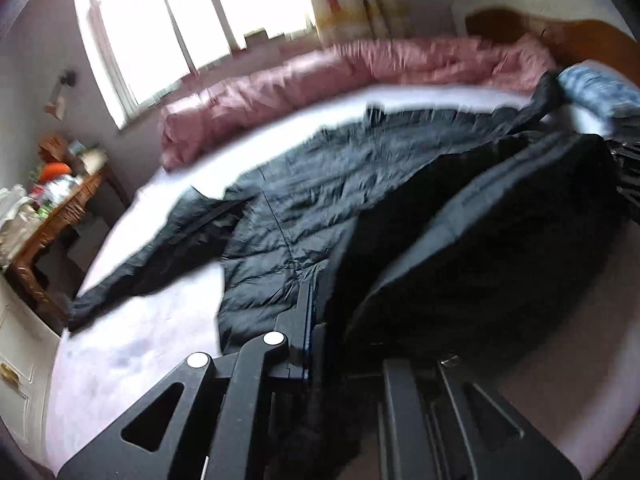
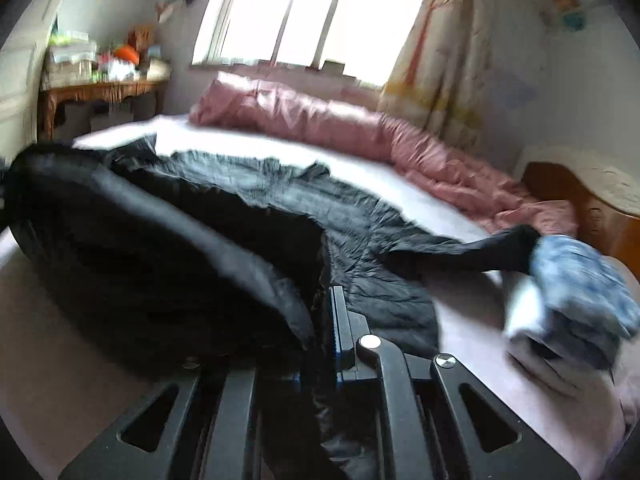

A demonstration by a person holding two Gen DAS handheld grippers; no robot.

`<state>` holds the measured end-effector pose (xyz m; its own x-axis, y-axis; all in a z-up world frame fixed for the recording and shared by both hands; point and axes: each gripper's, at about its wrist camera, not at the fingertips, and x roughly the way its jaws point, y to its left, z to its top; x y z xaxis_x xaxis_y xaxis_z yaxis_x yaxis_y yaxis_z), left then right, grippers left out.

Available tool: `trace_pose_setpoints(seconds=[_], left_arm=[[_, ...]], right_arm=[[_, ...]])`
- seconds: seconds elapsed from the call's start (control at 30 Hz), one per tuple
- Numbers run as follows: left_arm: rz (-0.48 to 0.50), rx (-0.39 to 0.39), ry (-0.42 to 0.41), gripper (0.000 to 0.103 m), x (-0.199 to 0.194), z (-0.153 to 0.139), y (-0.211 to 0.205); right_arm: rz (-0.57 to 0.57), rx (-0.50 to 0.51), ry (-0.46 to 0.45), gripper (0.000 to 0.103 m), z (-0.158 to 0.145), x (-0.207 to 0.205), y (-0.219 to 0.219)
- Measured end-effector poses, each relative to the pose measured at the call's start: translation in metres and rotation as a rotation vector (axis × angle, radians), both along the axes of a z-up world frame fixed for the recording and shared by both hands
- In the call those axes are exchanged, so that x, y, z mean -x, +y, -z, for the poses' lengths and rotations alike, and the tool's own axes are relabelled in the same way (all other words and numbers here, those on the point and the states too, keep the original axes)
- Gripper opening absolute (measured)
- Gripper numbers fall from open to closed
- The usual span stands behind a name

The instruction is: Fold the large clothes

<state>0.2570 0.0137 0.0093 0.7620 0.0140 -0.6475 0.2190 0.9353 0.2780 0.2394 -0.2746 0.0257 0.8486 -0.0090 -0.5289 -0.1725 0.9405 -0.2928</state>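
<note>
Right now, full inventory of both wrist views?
jacket: 1, black, spread on the bed, near edge lifted
bed: 1, pale sheet, under the jacket
quilt: 1, pink, bunched along the far side below the window
folded clothes: 1 stack, blue and white, by a sleeve end
side table: 1, brown wood, cluttered, far corner
curtain: 1, cream, beside the window
left gripper: black, shut on jacket
right gripper: black, shut on jacket

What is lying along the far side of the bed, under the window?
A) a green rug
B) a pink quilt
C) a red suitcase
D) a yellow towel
B: a bunched-up pink quilt runs along the far edge of the bed below the bright window, behind the dark jacket spread on the sheet.
</note>
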Motion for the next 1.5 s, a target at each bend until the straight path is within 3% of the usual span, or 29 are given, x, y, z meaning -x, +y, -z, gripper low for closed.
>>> trace_pose_setpoints(seconds=[0.07, 0.13, 0.2, 0.23, 0.33, 0.37, 0.4, 0.43, 0.57, 0.63, 0.7, 0.87, 0.97, 1.07, 1.13, 1.2, 1.23, 1.27, 1.3, 1.37, 1.4, 1.5], left_arm=[[0.019, -0.024, 0.076, 0.013, -0.032, 0.014, -0.001], [0.023, -0.026, 0.134, 0.026, -0.052, 0.025, 0.002], [0.001, -0.019, 0.143, 0.063, -0.059, 0.03, 0.007], [-0.003, -0.008, 0.119, 0.069, -0.057, 0.027, 0.011], [-0.01, 0.058, 0.028, 0.083, -0.035, 0.009, 0.024], [-0.015, 0.095, -0.002, 0.091, -0.024, 0.0, 0.03], [-0.024, 0.132, -0.025, 0.1, -0.014, -0.01, 0.036], [-0.045, 0.16, -0.04, 0.103, -0.007, -0.018, 0.042], [-0.189, 0.172, -0.106, 0.103, 0.026, -0.043, 0.07], [-0.185, 0.186, -0.11, 0.103, 0.04, -0.047, 0.082], [-0.167, 0.216, -0.082, 0.103, 0.051, -0.042, 0.091], [-0.164, 0.294, 0.008, 0.103, 0.051, -0.01, 0.096], [-0.175, 0.345, -0.049, 0.103, 0.04, 0.0, 0.093], [-0.156, 0.298, -0.127, 0.103, 0.028, 0.002, 0.084], [-0.154, 0.267, -0.078, 0.103, 0.014, 0.012, 0.079], [-0.163, 0.227, -0.042, 0.103, 0.003, 0.026, 0.075], [-0.168, 0.213, -0.026, 0.103, -0.001, 0.033, 0.074], [-0.168, 0.217, -0.002, 0.09, -0.004, 0.039, 0.075], [-0.163, 0.227, 0.015, 0.054, -0.005, 0.044, 0.076], [-0.183, 0.237, 0.009, 0.017, -0.003, 0.046, 0.079], [-0.203, 0.247, -0.02, 0.008, 0.003, 0.043, 0.082], [-0.242, 0.332, -0.116, 0.006, 0.028, 0.025, 0.096]], right_arm=[[-0.01, 0.025, 0.036, 0.01, 0.012, -0.026, 0.0], [-0.024, 0.028, 0.047, 0.01, 0.018, -0.036, 0.0], [-0.031, 0.03, 0.053, 0.015, 0.021, -0.041, -0.003], [-0.03, 0.023, 0.054, 0.019, 0.021, -0.042, -0.004], [-0.006, -0.035, -0.023, 0.053, 0.005, -0.029, -0.017], [0.027, -0.047, -0.075, 0.079, -0.006, -0.022, -0.024], [0.054, -0.056, -0.115, 0.094, -0.013, -0.015, -0.029], [0.095, -0.082, -0.171, 0.095, -0.026, -0.001, -0.039], [0.187, -0.11, -0.184, 0.096, -0.064, 0.033, -0.066], [0.218, -0.101, -0.224, 0.096, -0.077, 0.056, -0.076], [0.209, -0.091, -0.203, 0.103, -0.081, 0.075, -0.08], [0.177, -0.118, -0.016, 0.103, -0.046, 0.077, -0.085], [0.249, -0.153, 0.042, 0.103, -0.022, 0.053, -0.096], [0.211, -0.333, 0.132, 0.102, -0.004, 0.026, -0.111], [0.183, -0.406, 0.166, 0.091, 0.01, 0.011, -0.118], [0.198, -0.402, 0.157, 0.081, 0.025, 0.0, -0.119], [0.194, -0.407, 0.151, 0.077, 0.033, -0.003, -0.12], [0.188, -0.43, 0.167, 0.063, 0.04, -0.006, -0.123], [0.188, -0.449, 0.185, 0.04, 0.044, -0.011, -0.125], [0.171, -0.516, 0.197, 0.014, 0.046, -0.014, -0.133], [0.15, -0.535, 0.187, 0.009, 0.043, -0.015, -0.136], [0.144, -0.479, 0.097, 0.007, 0.028, -0.01, -0.134]])
